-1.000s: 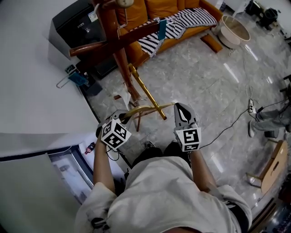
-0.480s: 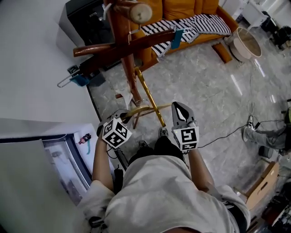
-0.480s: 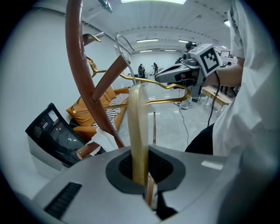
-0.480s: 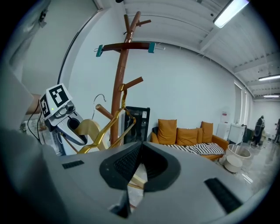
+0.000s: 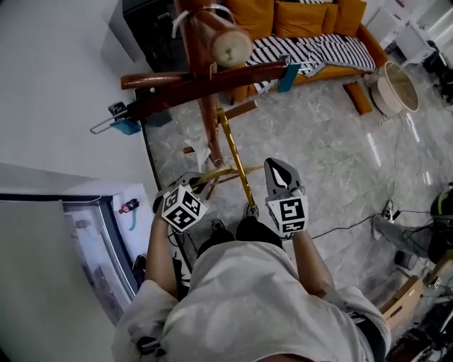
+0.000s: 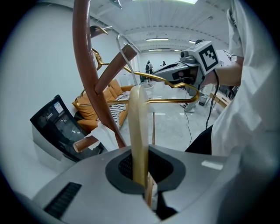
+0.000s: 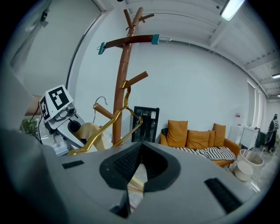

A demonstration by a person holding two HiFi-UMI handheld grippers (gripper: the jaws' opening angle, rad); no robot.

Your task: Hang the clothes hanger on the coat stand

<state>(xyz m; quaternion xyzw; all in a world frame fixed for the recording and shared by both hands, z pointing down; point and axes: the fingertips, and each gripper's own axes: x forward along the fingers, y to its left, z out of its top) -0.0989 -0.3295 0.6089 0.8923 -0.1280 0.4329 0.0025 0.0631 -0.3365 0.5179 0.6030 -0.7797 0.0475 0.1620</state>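
Note:
The gold clothes hanger [image 5: 233,152] spans between my two grippers, right in front of the wooden coat stand [image 5: 207,106]. My left gripper [image 5: 192,184] is shut on the hanger's cream padded end [image 6: 138,131]. My right gripper [image 5: 273,167] is shut on the other end, with gold bars showing just under its closed jaws [image 7: 140,151]. In the right gripper view the hanger [image 7: 109,120] rises to its hook [image 7: 126,87], close under a side branch [image 7: 138,78] of the stand [image 7: 120,100]. Whether the hook rests on the branch cannot be told.
A brown bar hanger with teal clips [image 5: 205,81] sits across the stand higher up. Behind stand a black cabinet [image 5: 152,21] and an orange sofa [image 5: 304,18] with a striped cloth [image 5: 318,49]. A round tub [image 5: 400,88] is at far right, a cable [image 5: 340,226] on the floor.
The head view has drawn nearer to the stand, whose top peg now looms larger. Both grippers keep their hold on the hanger and sit about where they were.

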